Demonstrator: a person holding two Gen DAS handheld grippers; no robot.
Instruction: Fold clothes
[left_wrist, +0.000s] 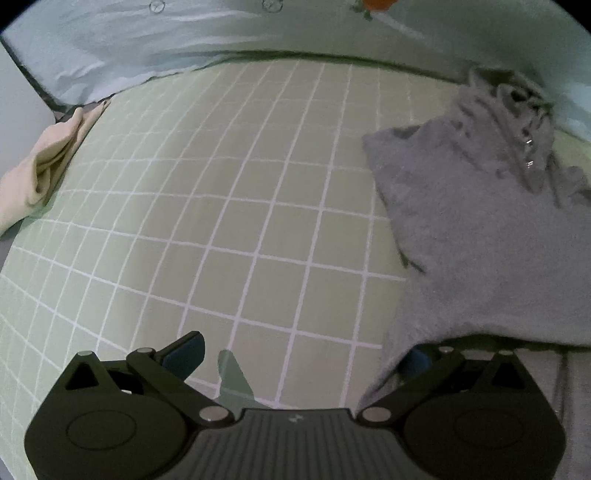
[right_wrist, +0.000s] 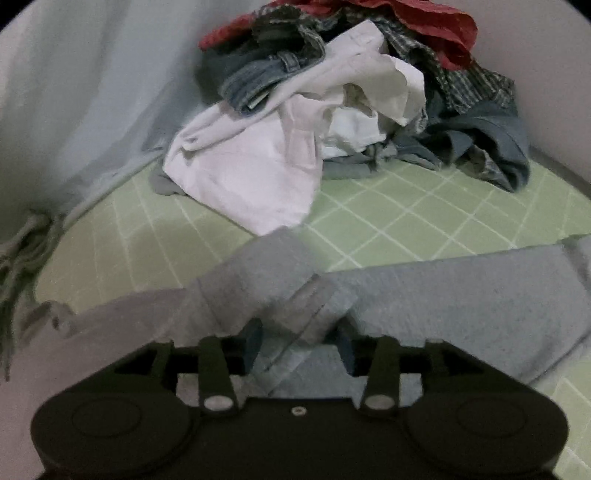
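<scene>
Clothes are spread across three places on the green gridded mat. A grey fleece garment lies partly spread, its fringed end bunched toward the mat's far edge, not in any tidy fold. A cream piece sits at the mat's far left edge and looks folded over on itself, though how neatly cannot be told. In the right wrist view a loose pile of white, denim, striped and red items sits heaped at the back, plainly unfolded. Judging by that heap, most of the folding is left; the grey garment seems to be the one in hand.

The left gripper is spread wide, its left finger over bare mat and its right finger tucked under or against the grey garment's near edge; it grips nothing that shows. The right gripper has grey cloth, apparently a rolled or doubled band of it, bunched between its fingers, which stand fairly narrow and seem to pinch it. The pile lies well beyond.
</scene>
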